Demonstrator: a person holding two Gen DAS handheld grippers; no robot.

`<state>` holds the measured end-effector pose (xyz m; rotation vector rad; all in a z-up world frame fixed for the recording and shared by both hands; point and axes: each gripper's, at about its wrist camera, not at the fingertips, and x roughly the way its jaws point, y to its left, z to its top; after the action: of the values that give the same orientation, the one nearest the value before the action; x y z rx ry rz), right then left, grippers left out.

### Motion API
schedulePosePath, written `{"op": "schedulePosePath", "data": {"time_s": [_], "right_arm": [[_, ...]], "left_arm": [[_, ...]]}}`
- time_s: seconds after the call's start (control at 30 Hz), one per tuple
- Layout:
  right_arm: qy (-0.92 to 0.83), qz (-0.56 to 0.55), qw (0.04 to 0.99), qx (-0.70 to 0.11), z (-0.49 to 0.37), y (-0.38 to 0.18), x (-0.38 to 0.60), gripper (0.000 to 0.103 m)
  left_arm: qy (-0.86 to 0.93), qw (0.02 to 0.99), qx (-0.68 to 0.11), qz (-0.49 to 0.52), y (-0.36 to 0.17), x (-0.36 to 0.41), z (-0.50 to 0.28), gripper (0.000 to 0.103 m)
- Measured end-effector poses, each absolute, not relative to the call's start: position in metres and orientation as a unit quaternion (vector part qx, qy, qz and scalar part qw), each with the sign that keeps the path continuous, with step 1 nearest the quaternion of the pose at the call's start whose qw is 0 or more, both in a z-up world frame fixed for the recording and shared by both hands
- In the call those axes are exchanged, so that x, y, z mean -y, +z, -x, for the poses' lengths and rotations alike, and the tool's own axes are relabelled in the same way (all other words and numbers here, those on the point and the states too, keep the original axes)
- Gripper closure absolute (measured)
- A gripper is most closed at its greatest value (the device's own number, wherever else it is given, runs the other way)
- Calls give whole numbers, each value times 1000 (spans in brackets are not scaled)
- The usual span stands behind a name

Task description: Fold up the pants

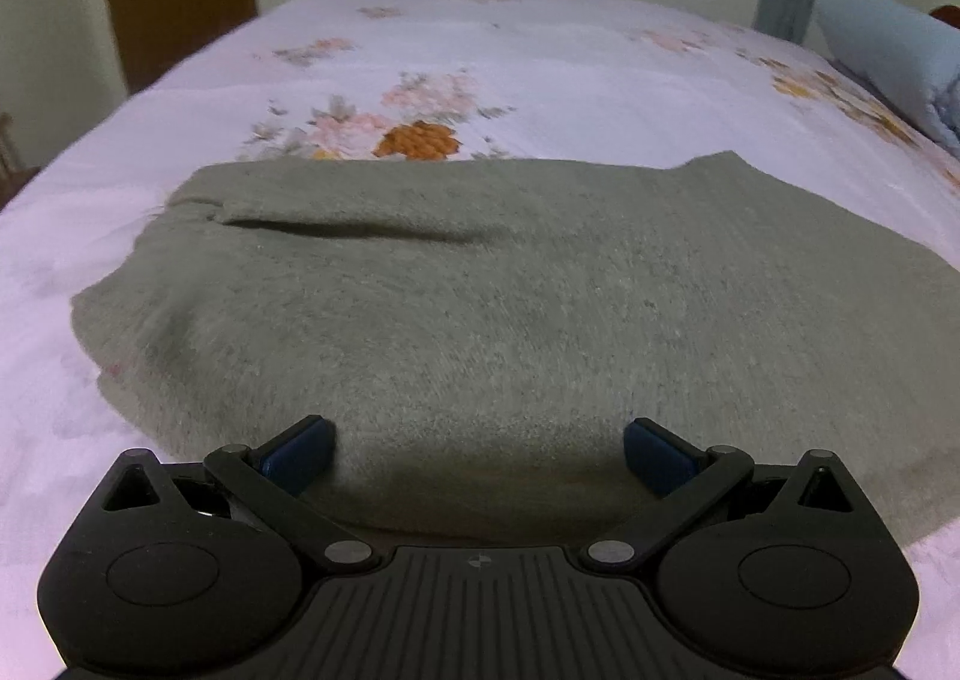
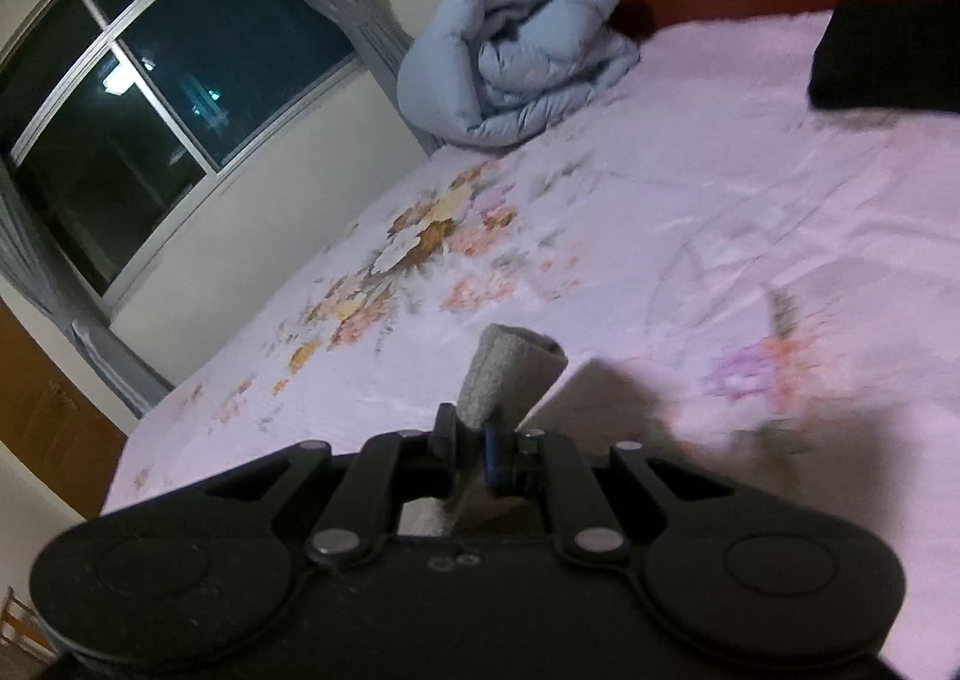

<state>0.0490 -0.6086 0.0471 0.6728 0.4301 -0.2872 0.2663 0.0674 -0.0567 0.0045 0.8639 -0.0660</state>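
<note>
Black object [image 2: 888,62] cut off at right edge.

My left wrist camera sits low behind the left gripper [image 1: 480,452], tilted down, close over the pants [image 1: 480,290], facing across the bed [image 1: 540,62] toward the far wall. My right wrist camera looks along the right gripper [image 2: 471,443], rolled sideways, higher above the bed, facing the window [image 2: 150,98] and duvet [image 2: 522,56]. Both views share the floral sheet and the duvet.
</note>
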Motion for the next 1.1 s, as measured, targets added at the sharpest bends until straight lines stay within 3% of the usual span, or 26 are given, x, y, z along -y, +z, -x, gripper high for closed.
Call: {"op": "schedulePosePath", "data": {"time_s": [0.37,0.9,1.1], "right_arm": [[-193,-387,864,-257,-14,-38,621,103],[-162,-408,858,-265,-20,-63,642,103],[-137,-426,858,-251,4,-56,660,91]], "left_arm": [[-55,905,-422,-4,-59,-73,-268,0],[-62,901,-429,-8,-57,-74,-269,0],[-68,899,-433,-8,-55,-76,-269,0]]}}
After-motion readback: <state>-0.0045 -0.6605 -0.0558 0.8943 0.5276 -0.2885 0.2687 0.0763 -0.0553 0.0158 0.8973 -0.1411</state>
